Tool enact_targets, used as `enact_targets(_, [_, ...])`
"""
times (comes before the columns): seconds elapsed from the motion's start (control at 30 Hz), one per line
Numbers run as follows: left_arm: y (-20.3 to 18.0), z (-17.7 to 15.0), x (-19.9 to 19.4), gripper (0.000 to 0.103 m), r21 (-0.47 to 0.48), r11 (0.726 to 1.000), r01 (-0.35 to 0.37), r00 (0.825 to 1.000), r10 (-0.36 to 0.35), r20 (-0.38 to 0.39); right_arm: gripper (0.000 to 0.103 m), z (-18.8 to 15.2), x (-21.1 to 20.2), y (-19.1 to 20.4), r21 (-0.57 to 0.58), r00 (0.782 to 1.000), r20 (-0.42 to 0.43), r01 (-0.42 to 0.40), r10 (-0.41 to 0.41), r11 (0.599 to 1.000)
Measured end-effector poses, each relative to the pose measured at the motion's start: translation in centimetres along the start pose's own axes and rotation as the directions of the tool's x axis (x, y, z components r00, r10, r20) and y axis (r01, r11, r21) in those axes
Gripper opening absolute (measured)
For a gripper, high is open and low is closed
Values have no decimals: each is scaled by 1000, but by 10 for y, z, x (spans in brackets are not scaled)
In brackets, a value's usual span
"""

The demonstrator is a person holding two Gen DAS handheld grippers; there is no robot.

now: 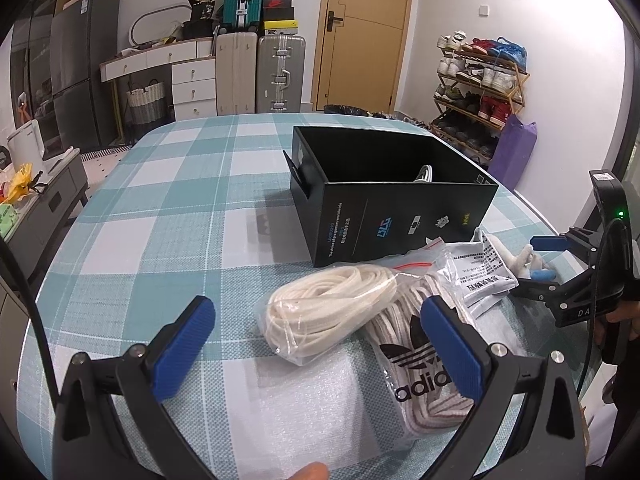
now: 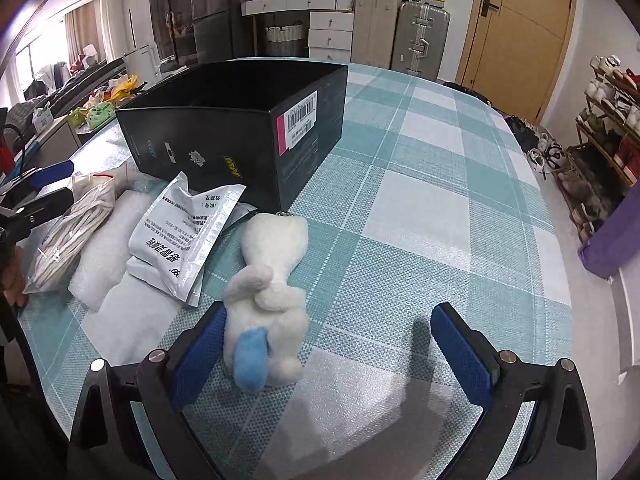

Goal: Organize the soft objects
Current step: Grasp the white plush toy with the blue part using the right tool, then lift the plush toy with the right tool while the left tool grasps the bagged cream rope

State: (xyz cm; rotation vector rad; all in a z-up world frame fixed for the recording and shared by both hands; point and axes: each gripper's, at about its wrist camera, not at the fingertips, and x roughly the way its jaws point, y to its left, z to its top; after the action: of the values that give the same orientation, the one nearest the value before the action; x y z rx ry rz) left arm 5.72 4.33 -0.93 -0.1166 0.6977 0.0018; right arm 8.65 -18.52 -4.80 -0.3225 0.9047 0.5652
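Your right gripper (image 2: 326, 344) hung low over the checked tablecloth (image 2: 420, 184), its blue pads spread wide and gripping nothing; a white plush toy (image 2: 268, 280) with a blue tip lay on the cloth between them, hard against the left pad (image 2: 200, 356) and well clear of the other, though whether that pad actually touched it could not be told. Just beyond the toy's far end stood the open black box (image 2: 240, 136), and to the left of the pads lay a crumpled white printed packet (image 2: 180, 240), a sheet of white foam wrap (image 2: 104, 256) and a clear bag of laces (image 2: 68, 240). Your left gripper (image 1: 316, 344) was likewise open and empty above the table, its pads set wide apart. Between them and a little ahead lay a clear bag of cream cord (image 1: 328, 312); beneath the right-hand pad (image 1: 452, 352) sat a bag with a black trefoil logo (image 1: 416, 364), partly hidden by it. White foam wrap (image 1: 312, 408) lay under both bags. The black box (image 1: 392, 200) stood farther ahead, something white showing inside it. In that view the right gripper (image 1: 540, 258) showed at the far right edge, straddling the toy (image 1: 524, 260).
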Motion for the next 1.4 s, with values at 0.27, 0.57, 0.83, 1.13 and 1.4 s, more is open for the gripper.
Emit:
enact_targets(0.27, [1,0,1,103,-1,1000,-1,1000,1,-5,66,1,-3,5,3,998,15,-62,62,998])
enact_targets(0.57, [1,0,2,103,1,1000,-5,1000,5,-9,54,6,-1,11,19,999,14,-52,52,998])
enact_targets(0.83, [5,0,5,103,-25,1000,5,1000,-6,-28,35,7,-3,17,-13,996,27,-85,86,996])
enact_targets(1.13, [19,4,12,103,-113,994,11,997,-20,-72,35,7,-16,14,-17,993,76,-85,86,996])
enact_targets(1.4, [14,10,27,103,-103,995,12,992,-25,-122,35,7,-19,10,-7,993,83,-80,81,997])
